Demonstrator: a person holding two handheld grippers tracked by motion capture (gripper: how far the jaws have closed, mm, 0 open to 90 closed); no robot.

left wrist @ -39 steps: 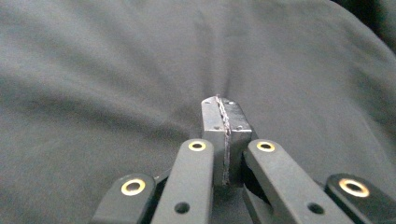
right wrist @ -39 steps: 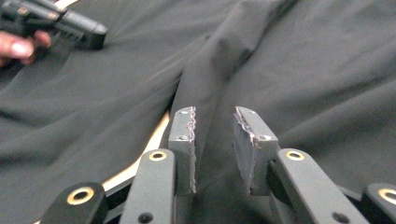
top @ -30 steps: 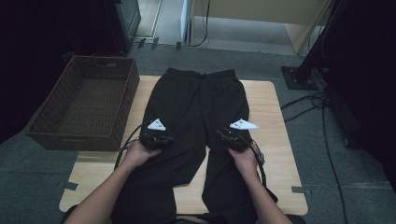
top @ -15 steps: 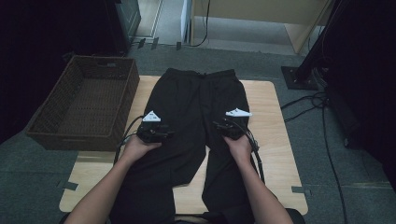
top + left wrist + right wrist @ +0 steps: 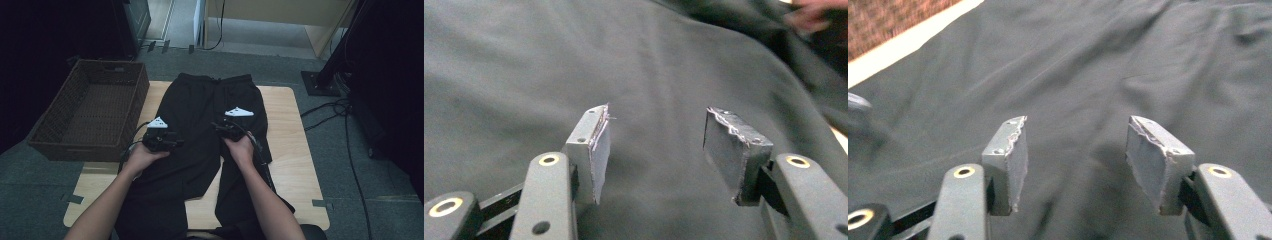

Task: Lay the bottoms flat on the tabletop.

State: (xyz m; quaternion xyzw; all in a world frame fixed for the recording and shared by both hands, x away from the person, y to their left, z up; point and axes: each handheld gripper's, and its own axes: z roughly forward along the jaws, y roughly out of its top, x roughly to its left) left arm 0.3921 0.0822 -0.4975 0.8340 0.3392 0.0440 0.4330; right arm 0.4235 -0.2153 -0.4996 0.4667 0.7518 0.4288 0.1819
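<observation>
Light wooden table (image 5: 285, 150) on grey carpet, dark room around. Black trousers (image 5: 210, 115) spread flat along the middle, waistband at the far edge, legs running off the near edge. Wicker basket (image 5: 90, 112) touching the left edge. Bare wood on the right side. Left gripper (image 5: 167, 141) and right gripper (image 5: 222, 127) over the thighs, jaws just opened, nothing between.

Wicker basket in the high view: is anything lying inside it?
No, the wicker basket left of the black trousers shows only its bare woven floor.
</observation>
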